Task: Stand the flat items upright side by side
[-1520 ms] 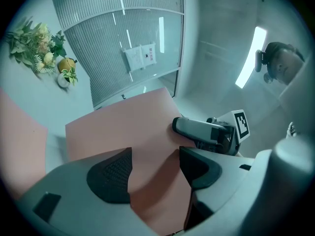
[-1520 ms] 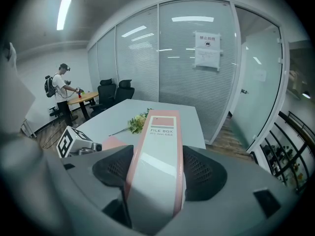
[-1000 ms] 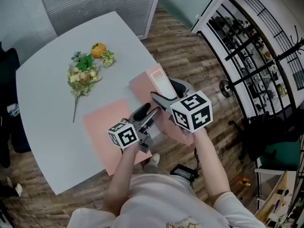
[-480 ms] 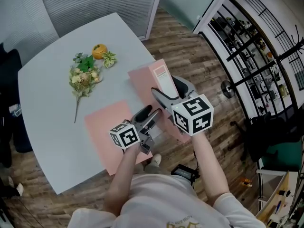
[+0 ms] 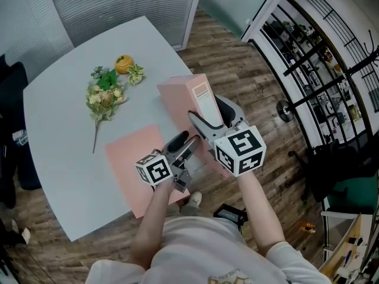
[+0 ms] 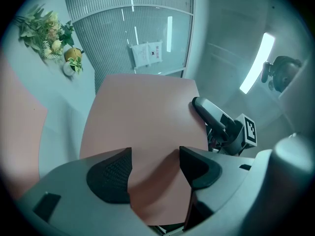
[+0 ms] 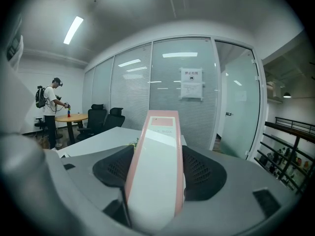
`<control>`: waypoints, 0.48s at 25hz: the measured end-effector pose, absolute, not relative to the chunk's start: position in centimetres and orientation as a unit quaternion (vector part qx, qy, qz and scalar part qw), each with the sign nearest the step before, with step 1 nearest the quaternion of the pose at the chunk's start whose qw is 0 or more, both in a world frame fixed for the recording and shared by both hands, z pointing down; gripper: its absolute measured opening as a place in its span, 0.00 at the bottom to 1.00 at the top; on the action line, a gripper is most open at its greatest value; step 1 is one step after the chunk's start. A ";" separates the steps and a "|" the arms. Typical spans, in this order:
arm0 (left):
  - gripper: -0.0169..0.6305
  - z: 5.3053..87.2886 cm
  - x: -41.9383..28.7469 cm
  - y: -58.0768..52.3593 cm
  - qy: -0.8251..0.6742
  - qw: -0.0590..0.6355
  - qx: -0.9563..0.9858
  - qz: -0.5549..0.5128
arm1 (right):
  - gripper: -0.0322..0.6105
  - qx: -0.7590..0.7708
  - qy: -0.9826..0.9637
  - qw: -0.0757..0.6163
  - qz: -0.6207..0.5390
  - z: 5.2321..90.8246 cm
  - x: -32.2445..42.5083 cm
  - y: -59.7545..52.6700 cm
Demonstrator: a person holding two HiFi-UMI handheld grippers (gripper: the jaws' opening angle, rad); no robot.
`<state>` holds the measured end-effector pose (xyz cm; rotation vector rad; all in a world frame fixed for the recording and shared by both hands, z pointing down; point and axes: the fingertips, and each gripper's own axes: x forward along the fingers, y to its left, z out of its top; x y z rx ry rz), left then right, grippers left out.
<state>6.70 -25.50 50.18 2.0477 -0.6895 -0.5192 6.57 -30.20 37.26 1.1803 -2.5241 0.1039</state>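
We see the right gripper closed on a pink file box, with both pads pressed against its narrow labelled spine. In the right gripper view the spine runs up between the jaws of the right gripper and fills the gap. The box is at the right edge of the surface, raised on its edge and leaning, with its broad pink side facing left.

The left gripper is just left of and nearer than the right one. In its own view the left gripper has its jaws apart at a middling width, closed on nothing. The box's broad side lies right in front of them and fills the gap. We cannot tell whether the jaws touch it.

A second pink box lies flat on the surface, left of the grippers. A bunch of flowers lies further off to the left, well apart from both boxes.
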 end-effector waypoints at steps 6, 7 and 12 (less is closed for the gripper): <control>0.47 50.3 6.7 -25.5 -0.277 0.445 0.825 -0.211 | 0.54 0.423 -0.891 0.160 0.026 37.1 6.9 -29.9; 0.47 50.4 6.7 -25.6 -0.277 0.445 0.825 -0.211 | 0.54 0.424 -0.892 0.158 0.024 37.1 6.9 -29.9; 0.47 50.4 6.7 -25.5 -0.278 0.449 0.822 -0.214 | 0.54 0.425 -0.894 0.140 0.013 36.8 7.1 -29.5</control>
